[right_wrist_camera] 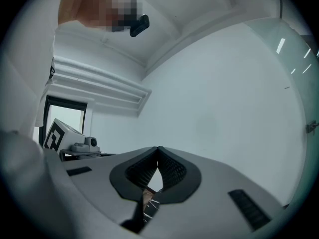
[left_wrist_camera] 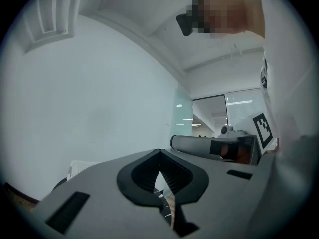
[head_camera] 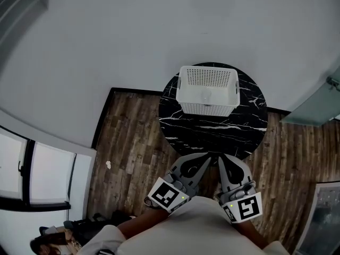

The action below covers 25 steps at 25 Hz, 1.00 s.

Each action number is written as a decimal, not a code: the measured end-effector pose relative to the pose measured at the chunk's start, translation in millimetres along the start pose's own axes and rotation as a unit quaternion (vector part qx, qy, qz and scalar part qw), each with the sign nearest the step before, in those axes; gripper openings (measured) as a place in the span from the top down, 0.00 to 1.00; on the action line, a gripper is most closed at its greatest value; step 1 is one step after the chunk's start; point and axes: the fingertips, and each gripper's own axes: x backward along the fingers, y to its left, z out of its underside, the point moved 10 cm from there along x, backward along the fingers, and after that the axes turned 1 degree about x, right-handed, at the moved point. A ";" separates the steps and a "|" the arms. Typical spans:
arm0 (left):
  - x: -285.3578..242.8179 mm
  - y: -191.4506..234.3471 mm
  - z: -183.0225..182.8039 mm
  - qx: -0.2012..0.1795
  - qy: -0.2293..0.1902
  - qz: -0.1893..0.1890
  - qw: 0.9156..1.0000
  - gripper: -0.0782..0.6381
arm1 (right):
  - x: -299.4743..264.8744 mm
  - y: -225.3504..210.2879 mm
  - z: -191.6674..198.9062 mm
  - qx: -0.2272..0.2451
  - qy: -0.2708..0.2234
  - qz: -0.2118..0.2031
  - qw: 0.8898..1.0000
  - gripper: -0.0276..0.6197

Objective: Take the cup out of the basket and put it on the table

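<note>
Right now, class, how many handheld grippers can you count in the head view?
2. The left grey gripper and the right grey gripper sit side by side at the near edge of the round black marble table, both shut, short of the white plastic basket.

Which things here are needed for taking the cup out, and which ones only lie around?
Needed:
basket, cup inside it, table, left gripper, right gripper (both shut, empty).

Lying about:
white scrap on the floor, dark items at lower left, glass panel.
</note>
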 end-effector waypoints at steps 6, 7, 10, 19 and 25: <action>4.4 51.3 -11.1 0.011 -0.017 -0.010 1.000 0.89 | -52.5 6.6 -0.9 0.009 0.008 -0.005 1.000 0.95; 5.8 58.2 -12.9 0.012 -0.020 -0.012 1.000 0.89 | -59.4 8.0 -1.5 0.010 0.009 -0.007 1.000 0.95; 9.5 75.1 -16.1 0.011 -0.024 -0.014 1.000 0.89 | -77.5 12.0 -0.8 0.013 0.012 -0.011 1.000 0.95; 1.9 102.5 -16.0 0.010 -0.013 -0.021 1.000 0.89 | -105.3 6.0 3.5 0.011 0.022 -0.015 1.000 0.95; -21.7 102.4 -13.7 0.005 -0.002 -0.024 1.000 0.89 | -104.3 -18.5 5.1 0.005 0.018 -0.010 1.000 0.95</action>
